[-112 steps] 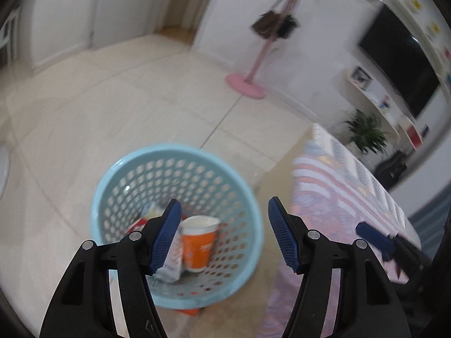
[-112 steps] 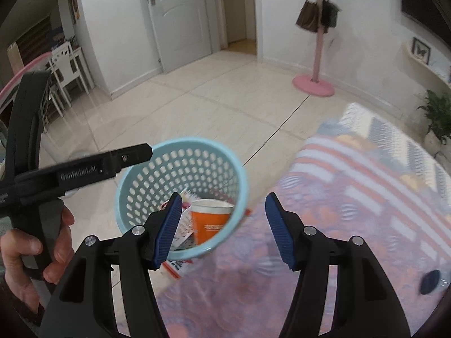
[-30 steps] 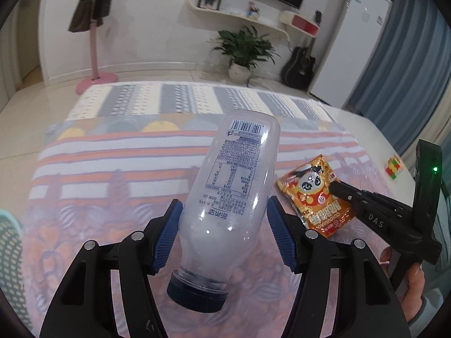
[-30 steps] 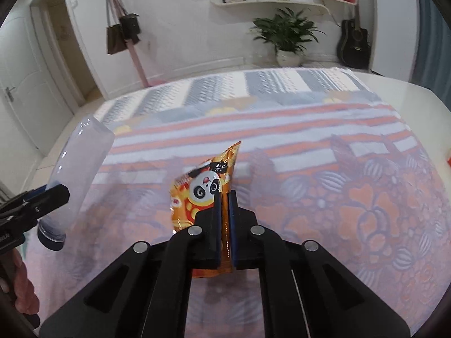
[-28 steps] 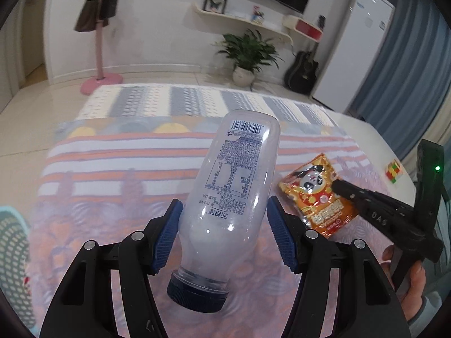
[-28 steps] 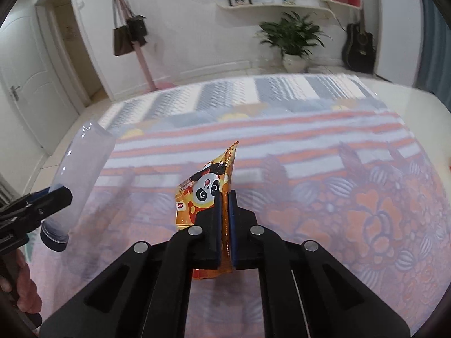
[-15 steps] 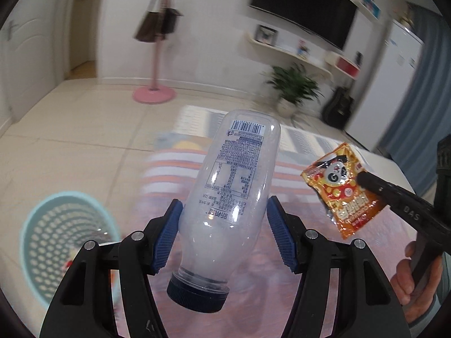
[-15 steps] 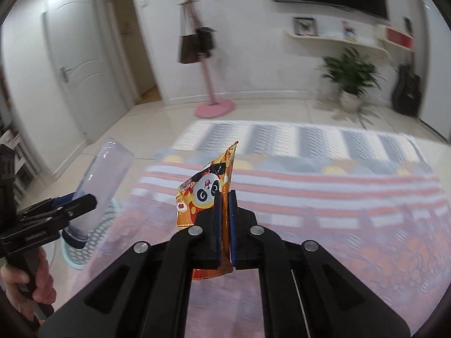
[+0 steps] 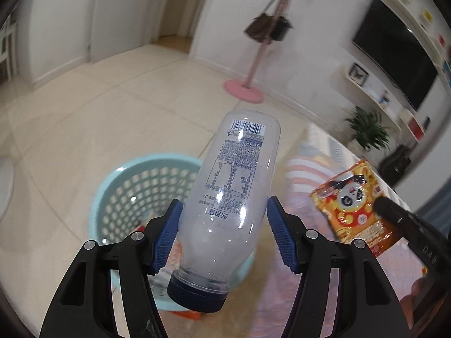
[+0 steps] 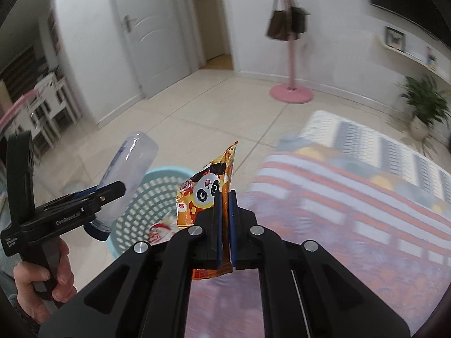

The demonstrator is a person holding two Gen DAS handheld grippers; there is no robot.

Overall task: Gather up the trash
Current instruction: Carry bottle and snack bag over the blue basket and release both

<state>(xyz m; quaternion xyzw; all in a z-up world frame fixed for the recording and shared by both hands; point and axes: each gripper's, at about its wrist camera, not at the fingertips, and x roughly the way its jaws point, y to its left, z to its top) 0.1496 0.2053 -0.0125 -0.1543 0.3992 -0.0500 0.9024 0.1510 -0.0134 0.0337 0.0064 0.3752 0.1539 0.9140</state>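
Observation:
My left gripper (image 9: 224, 225) is shut on a clear plastic bottle (image 9: 234, 186) with a dark blue cap, held cap toward me above the light blue mesh basket (image 9: 118, 186) on the floor. The bottle (image 10: 132, 166) and left gripper (image 10: 110, 193) also show in the right wrist view. My right gripper (image 10: 224, 197) is shut on an orange panda snack packet (image 10: 208, 186), held up beside the basket (image 10: 152, 194); the packet (image 9: 349, 200) shows at the right of the left wrist view. Some trash lies in the basket, mostly hidden.
The table's patterned striped cloth (image 10: 352, 197) lies to the right, its edge next to the basket. A pink coat stand (image 10: 290, 90) with bags stands on the tiled floor beyond. A potted plant (image 10: 425, 107) and white doors (image 10: 149, 28) are further off.
Both grippers have swung left from over the table to the basket, carrying the bottle and the packet. The basket now lies under the bottle.

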